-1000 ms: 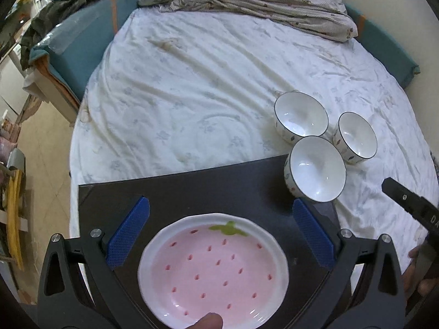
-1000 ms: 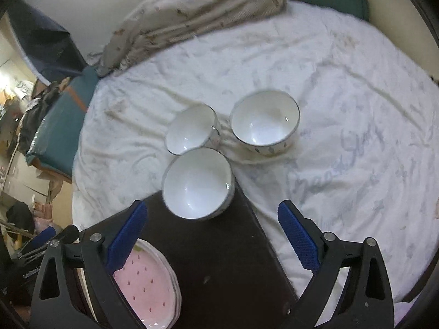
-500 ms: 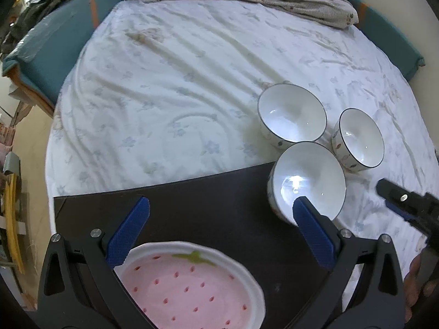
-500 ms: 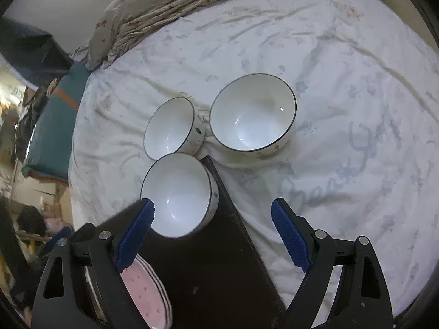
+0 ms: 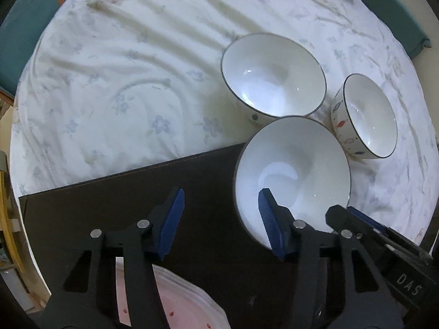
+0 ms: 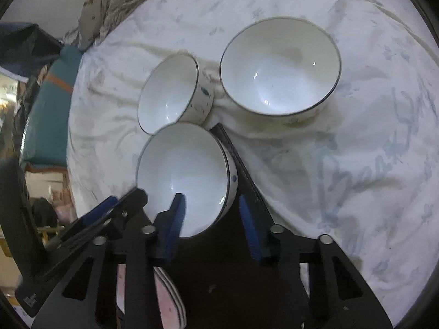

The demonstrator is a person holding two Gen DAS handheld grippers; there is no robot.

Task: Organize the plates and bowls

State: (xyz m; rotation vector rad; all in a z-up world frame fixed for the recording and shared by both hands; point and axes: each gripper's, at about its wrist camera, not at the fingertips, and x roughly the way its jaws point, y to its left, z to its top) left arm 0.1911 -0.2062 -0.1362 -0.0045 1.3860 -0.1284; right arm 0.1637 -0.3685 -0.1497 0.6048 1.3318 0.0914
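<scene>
— So, which step is going on, taking the near bowl (image 5: 292,170) as the mark?

— Both tongs are closing on it, one from each side. The left gripper (image 5: 221,220) is straddling the bowl's left wall, with one blue finger (image 5: 270,223) inside the bowl and the other out over the black board (image 5: 109,200). The right gripper (image 6: 211,219) is straddling the opposite wall, one finger (image 6: 175,219) inside and the other finger (image 6: 251,227) outside. The jaws are narrowing, but the pads are not yet pressing on the rim that I can see.

— And the next move?

— My guess: finishing the pinch on both walls evenly, then lifting straight up. Squeezing one side first would likely be tipping it.

— Where is the bowl sitting?

— On the board's far corner, partly overhanging onto the white bedsheet (image 5: 123,76). Nearer than the bowl, a stack of pink plates (image 5: 175,304) is lying on the board under the grippers.

— Room for moving?

— Tight beyond it. A large bowl (image 5: 273,74) is standing just behind, and a small fish-patterned bowl (image 5: 365,115) just beside that; whether either is touching the near bowl, I cannot tell. Farther off, the sheet is running open toward the crumpled blanket (image 6: 115,2).
</scene>
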